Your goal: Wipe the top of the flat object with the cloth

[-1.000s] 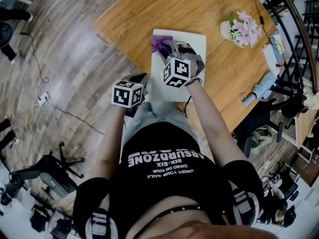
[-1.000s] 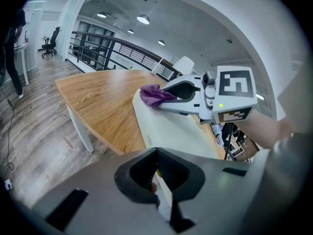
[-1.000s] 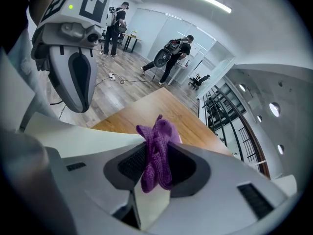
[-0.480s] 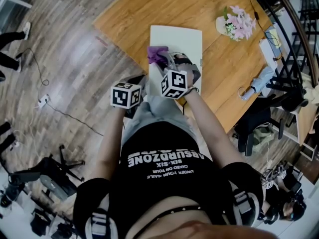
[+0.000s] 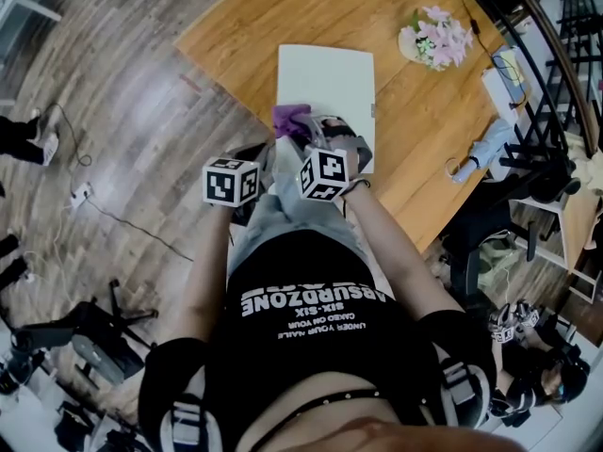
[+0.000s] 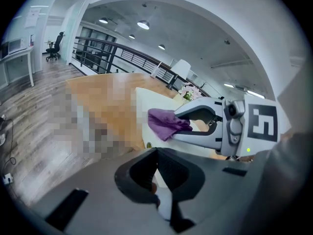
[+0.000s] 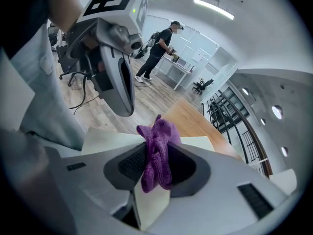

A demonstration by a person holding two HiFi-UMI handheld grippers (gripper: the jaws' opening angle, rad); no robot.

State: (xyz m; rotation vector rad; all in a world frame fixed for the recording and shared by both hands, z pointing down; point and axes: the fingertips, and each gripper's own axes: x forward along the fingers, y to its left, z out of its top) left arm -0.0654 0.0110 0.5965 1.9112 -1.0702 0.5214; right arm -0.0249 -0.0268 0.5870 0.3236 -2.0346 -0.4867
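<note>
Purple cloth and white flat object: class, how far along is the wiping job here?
Done: the right gripper is shut on the purple cloth. In hand: the cloth is at the white flat object's near-left corner, apparently wiping there. Left: the pictures cannot show how much is wiped; the far part lies uncovered. The left gripper is shut, empty, beside the table.

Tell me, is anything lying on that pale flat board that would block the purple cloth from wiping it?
Nothing visible does. The right tool grips the purple cloth at the near end of the board, and the rest of its top is bare. The flowers sit aside on the table.
</note>
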